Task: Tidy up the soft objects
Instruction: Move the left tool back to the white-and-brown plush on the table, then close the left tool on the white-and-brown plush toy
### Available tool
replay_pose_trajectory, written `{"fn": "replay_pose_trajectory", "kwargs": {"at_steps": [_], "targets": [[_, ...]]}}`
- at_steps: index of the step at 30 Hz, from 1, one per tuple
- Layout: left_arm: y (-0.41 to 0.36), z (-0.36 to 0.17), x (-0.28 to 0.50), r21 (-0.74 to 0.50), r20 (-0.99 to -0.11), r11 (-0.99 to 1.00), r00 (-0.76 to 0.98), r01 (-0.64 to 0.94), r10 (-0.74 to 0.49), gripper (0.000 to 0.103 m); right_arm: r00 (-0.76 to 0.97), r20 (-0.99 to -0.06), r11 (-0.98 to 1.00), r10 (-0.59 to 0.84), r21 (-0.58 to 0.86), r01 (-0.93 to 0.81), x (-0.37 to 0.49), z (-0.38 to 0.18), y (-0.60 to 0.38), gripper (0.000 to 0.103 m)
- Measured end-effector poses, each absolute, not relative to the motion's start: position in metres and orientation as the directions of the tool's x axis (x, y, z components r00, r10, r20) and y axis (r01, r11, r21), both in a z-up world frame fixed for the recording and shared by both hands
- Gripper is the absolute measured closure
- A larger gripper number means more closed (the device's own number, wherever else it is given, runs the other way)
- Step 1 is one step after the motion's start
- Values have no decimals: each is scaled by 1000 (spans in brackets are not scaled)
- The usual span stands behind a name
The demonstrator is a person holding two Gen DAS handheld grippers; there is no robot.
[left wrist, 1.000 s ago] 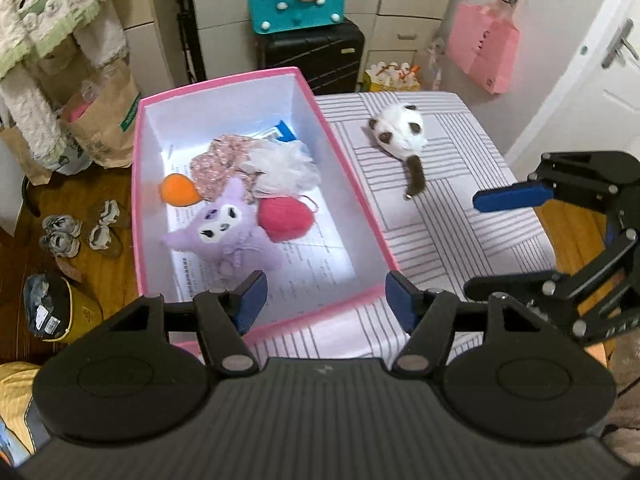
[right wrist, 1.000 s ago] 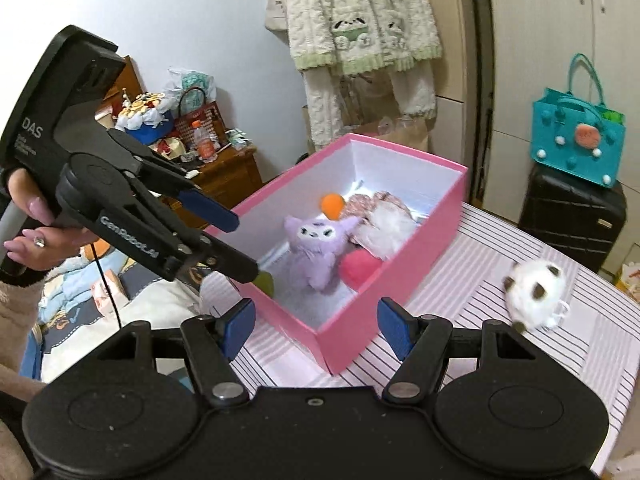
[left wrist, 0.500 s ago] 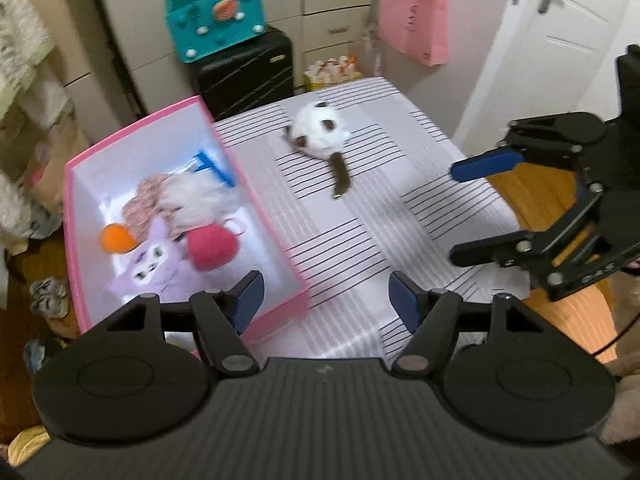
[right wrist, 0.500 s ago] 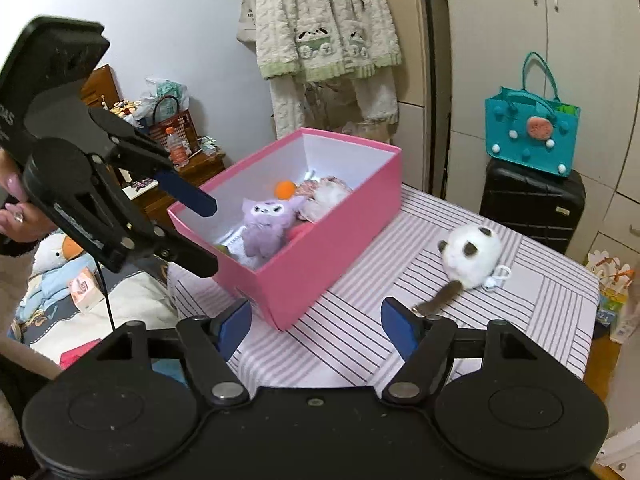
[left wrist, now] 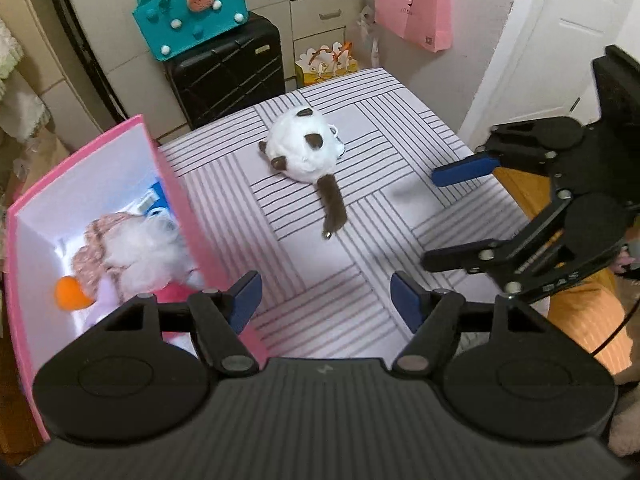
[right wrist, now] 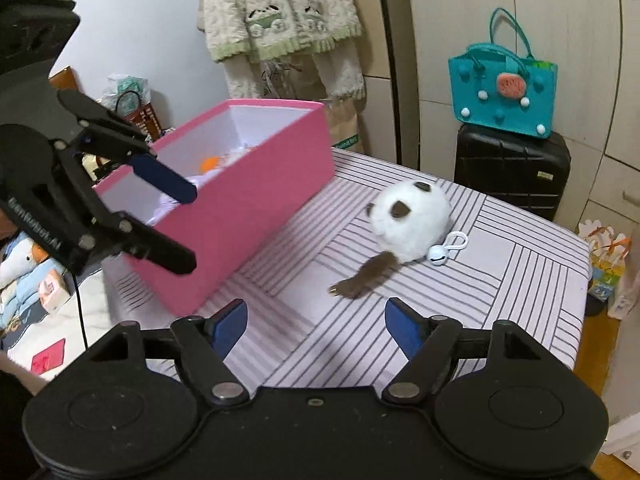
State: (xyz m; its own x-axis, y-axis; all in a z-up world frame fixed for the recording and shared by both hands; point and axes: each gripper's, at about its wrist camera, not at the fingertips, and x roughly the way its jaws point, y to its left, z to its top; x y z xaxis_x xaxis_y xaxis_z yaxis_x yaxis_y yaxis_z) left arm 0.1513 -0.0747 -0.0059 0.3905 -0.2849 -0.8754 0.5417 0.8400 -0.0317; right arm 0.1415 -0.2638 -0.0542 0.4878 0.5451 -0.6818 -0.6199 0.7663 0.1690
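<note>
A white plush toy with brown patches and a brown tail (left wrist: 305,152) lies on the striped table (left wrist: 392,128); it also shows in the right wrist view (right wrist: 412,220), with a small bell beside it. A pink box (left wrist: 168,184) at the left holds several soft toys, among them an orange one (left wrist: 70,294). The box also shows in the right wrist view (right wrist: 248,200). My left gripper (left wrist: 325,304) is open and empty over the table's near part. My right gripper (right wrist: 316,326) is open and empty, at the table's right side (left wrist: 452,216).
A black suitcase (left wrist: 228,68) with a teal bag (left wrist: 192,16) on it stands behind the table. A pink bag (left wrist: 414,8) hangs on the wall. A white door (left wrist: 560,48) is at the right. Clothes (right wrist: 280,20) hang behind the box.
Both grippers have swung from the pink box toward the white plush toy, which now looks larger and more central. Both stay open and empty.
</note>
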Motion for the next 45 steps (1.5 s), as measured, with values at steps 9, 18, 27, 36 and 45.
{"fn": "replay_pose_trajectory", "kwargs": {"at_steps": [9, 18, 27, 36, 45], "targets": [[-92, -30, 197, -32, -832, 874, 471, 485, -292, 32, 584, -605, 793, 540, 133, -595, 193, -96, -276, 21], [-112, -49, 240, -37, -806, 873, 503, 486, -314, 33, 688, -509, 806, 517, 19, -591, 220, -121, -280, 20], [-120, -61, 277, -56, -806, 889, 505, 454, -309, 33, 677, -501, 780, 540, -4, -625, 245, -127, -274, 18], [-120, -84, 301, -153, -817, 907, 466, 393, -339, 34, 646, -575, 773, 502, -36, -633, 262, -141, -246, 17], [-114, -94, 312, -207, -828, 910, 432, 359, -359, 36, 629, -569, 772, 530, 17, -635, 270, -146, -246, 34]]}}
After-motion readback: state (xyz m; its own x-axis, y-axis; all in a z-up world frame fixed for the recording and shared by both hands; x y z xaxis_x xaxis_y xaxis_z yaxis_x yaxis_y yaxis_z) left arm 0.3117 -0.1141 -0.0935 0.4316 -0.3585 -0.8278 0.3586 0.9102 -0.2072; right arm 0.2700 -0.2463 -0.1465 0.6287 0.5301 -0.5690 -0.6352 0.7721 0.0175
